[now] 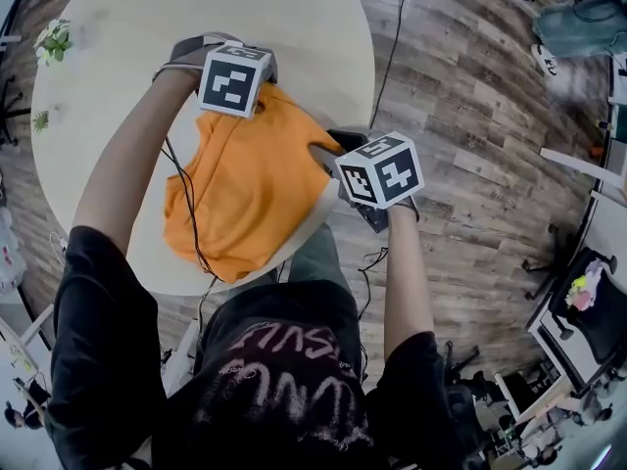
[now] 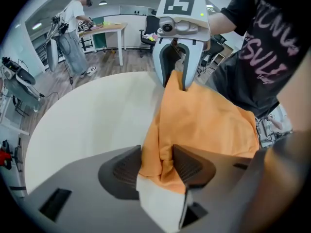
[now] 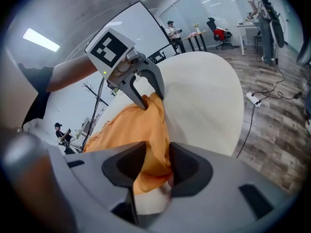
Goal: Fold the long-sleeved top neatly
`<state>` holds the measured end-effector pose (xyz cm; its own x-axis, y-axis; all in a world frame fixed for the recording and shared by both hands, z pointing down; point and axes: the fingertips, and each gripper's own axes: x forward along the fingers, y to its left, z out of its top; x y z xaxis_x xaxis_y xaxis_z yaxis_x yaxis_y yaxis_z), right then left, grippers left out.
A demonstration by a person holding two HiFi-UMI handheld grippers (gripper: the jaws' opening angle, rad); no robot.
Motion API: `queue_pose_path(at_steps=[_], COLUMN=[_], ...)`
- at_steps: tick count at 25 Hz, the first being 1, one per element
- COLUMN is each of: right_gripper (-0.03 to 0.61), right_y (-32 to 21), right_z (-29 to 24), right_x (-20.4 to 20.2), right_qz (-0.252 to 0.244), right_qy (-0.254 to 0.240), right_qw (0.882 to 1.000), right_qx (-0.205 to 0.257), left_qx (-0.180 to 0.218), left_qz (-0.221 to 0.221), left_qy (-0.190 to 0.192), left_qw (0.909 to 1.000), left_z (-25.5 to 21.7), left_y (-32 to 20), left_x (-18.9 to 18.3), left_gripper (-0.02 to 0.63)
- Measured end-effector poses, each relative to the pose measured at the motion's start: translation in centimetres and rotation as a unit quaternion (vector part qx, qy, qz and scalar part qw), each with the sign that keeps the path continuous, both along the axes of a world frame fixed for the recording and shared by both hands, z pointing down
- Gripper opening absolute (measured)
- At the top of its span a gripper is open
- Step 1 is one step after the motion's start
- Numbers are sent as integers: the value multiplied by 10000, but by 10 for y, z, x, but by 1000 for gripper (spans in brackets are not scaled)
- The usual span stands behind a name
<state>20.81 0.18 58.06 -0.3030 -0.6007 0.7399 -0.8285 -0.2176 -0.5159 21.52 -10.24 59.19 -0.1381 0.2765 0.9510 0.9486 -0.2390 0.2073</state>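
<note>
**Orange top on round table: both grippers down on the cloth, neither pinch set**

Left gripper (image 2: 156,165): jaws spread wide. A crumpled ridge of the orange long-sleeved top (image 1: 245,189) stands between the pads (image 2: 124,169). It brushes both inner faces but does not look squeezed, so I read no grip here. Beyond the fingertips the cloth runs on as one sheet to the other gripper. Outside the left finger there is only bare round table (image 1: 147,27).

Middle: the top lies partly folded on the near side of the table. One edge hangs over the rim toward the person. Sleeves cannot be made out.

Right gripper (image 3: 156,166): jaws apart, narrower than the left pair. A fold of the same top hangs between the pads (image 3: 187,166), lying along both, slack rather than clamped. Past the fingertips the fabric rises to a peak at the left gripper's jaws. Outside the right finger are the table edge and then the floor.

Handling, my judgement: light, soft knit with no stiffness. It will sag wherever it is unsupported, and it probably slides easily on the smooth tabletop. The overhang may drag the rest off if one side is lifted alone. Take it at the edge, each pair of fingers biting through every layer of a flat section rather than a loose bunch. Set the two grips well apart so the span between the fingertips stays taut.
</note>
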Motion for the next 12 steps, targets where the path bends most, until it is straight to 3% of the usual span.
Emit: queue_pose_path(at_steps=[2,4,8,12], right_gripper=[146,128,62,52], right_y=[2,2,2,3], right_z=[3,4,6,1], right_x=[-1,0,-1,9], right_qz=[9,10,-7,48], right_qy=[-1,55,126,252], right_qw=[10000,9999,9998,9996], right_qx=[-55,-107,-162,-123], left_qx=[-5,32,169,129], left_qz=[-44,-12,74,-89], left_qy=[-75,-234,-258,57], left_qw=[10000,9997,9995,9999], left_z=[0,1,1,-9], left_y=[4,5,2,0], left_x=[0,-6,-11,1], left_gripper=[202,121,101,92])
